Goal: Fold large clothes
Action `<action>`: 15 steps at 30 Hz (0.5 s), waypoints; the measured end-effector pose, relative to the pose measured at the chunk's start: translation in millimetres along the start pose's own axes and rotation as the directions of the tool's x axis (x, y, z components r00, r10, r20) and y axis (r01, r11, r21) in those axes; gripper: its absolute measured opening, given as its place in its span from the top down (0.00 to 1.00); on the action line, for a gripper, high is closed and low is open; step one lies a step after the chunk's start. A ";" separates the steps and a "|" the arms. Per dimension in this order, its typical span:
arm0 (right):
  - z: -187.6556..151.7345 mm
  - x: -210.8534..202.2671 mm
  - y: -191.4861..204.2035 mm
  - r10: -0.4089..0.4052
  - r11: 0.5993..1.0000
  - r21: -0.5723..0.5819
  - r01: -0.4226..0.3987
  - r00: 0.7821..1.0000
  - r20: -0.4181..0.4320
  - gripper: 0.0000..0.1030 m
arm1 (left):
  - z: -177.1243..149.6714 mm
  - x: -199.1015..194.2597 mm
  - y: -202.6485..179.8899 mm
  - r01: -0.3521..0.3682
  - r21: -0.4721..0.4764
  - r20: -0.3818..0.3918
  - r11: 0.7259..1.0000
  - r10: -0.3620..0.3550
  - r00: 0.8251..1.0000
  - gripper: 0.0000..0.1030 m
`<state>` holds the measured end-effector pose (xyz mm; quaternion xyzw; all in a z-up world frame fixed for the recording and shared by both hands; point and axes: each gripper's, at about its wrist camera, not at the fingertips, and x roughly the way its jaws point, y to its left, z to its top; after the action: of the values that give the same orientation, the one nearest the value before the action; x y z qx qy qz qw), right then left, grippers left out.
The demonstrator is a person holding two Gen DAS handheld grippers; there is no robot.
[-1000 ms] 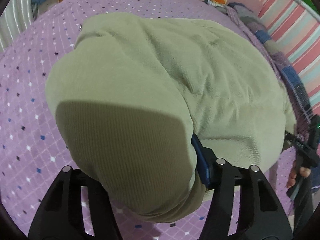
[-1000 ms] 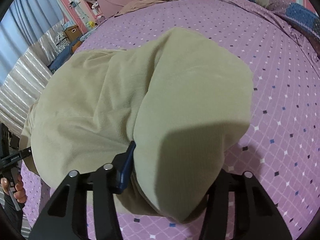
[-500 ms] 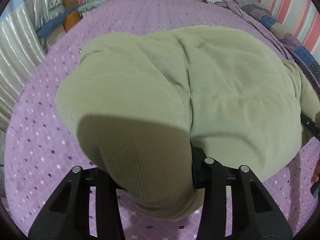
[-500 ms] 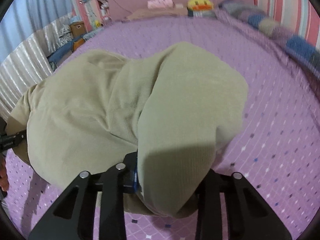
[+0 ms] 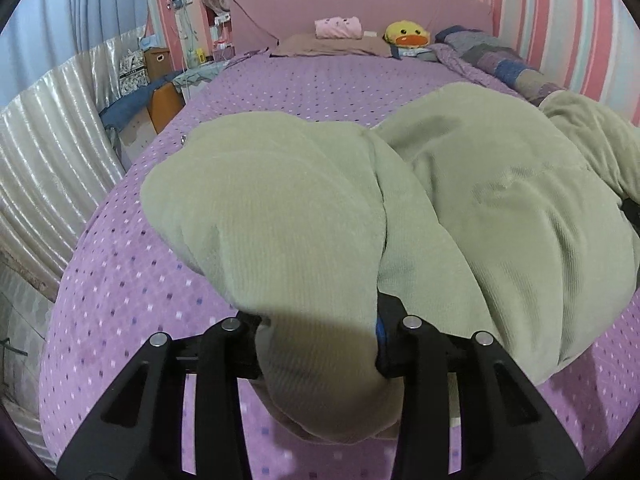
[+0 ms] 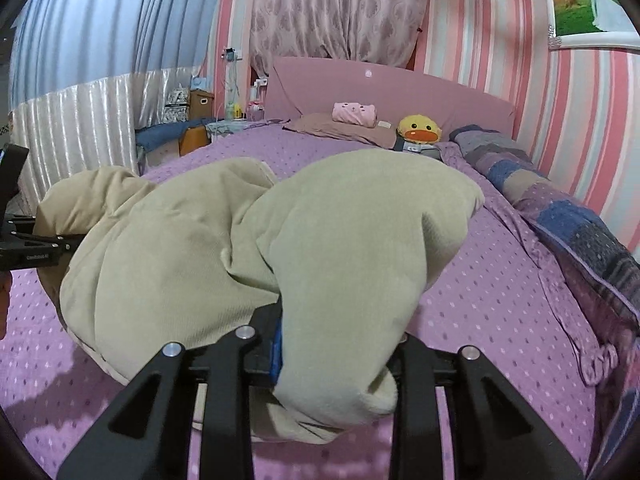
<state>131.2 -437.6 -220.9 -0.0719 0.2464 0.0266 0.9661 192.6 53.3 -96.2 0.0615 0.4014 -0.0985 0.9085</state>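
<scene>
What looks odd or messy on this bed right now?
Only the green garment looks untidy: it is bunched in a rumpled heap on the purple bedspread, each end pinched by the left gripper and right gripper. Nothing looks spilled or damaged.

Both wrist views sit low, close behind the garment (image 5: pixel 304 216), facing along the bed (image 5: pixel 304 80) toward its headboard (image 6: pixel 384 84); both share the duck toy (image 6: pixel 419 130).
</scene>
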 end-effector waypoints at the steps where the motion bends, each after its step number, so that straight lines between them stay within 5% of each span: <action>1: -11.1 -13.7 0.4 -0.005 1.000 -0.004 0.005 1.000 -0.005 0.73 | -9.3 -6.9 -0.3 0.005 -0.003 0.006 1.000 -0.005 1.000 0.63; 6: -54.0 -36.4 -2.0 0.003 1.000 0.027 -0.001 0.997 -0.073 0.73 | -60.2 -20.1 2.1 0.049 -0.032 -0.019 0.998 -0.049 0.999 0.63; 15: -128.3 -8.3 -19.2 0.024 0.991 0.131 0.007 0.972 -0.234 0.68 | -121.9 3.6 15.6 0.092 -0.034 -0.104 0.995 -0.095 0.990 0.56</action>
<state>65.0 -476.2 -325.8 -0.0097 0.3606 0.0060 0.9327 111.0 91.3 -180.0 0.0344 0.4526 -0.1318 0.8812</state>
